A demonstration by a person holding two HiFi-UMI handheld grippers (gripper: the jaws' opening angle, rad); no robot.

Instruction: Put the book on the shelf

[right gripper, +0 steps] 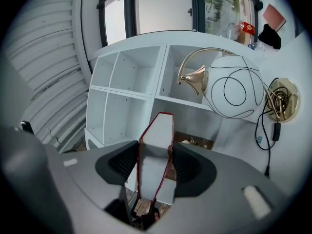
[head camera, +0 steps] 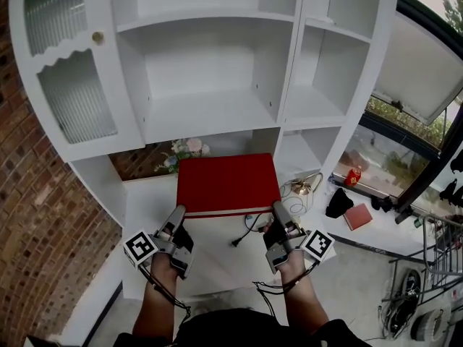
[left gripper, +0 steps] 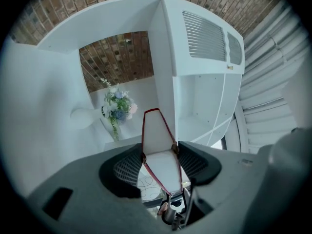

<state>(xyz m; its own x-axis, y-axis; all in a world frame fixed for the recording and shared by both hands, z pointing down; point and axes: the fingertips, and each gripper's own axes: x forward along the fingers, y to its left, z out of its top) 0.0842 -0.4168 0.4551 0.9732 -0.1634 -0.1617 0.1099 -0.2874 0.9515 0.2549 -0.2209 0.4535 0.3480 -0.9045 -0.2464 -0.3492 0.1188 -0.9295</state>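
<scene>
A red hardcover book (head camera: 227,183) is held flat above the white counter, in front of the white shelf unit (head camera: 217,114). My left gripper (head camera: 176,215) is shut on the book's near left corner, and my right gripper (head camera: 277,210) is shut on its near right corner. In the left gripper view the book's white page edge (left gripper: 158,145) runs between the dark pads (left gripper: 127,168). The right gripper view shows the same page edge (right gripper: 155,155) clamped between its pads (right gripper: 187,165). The wide middle shelf (head camera: 206,110) holds nothing.
A small flower bouquet (head camera: 182,152) stands on the counter behind the book's left side. A brass lamp with a white globe (right gripper: 233,87) and its black cable (head camera: 246,231) lie to the right. A glass cabinet door (head camera: 69,92) stands at the left, a window (head camera: 405,143) at the right.
</scene>
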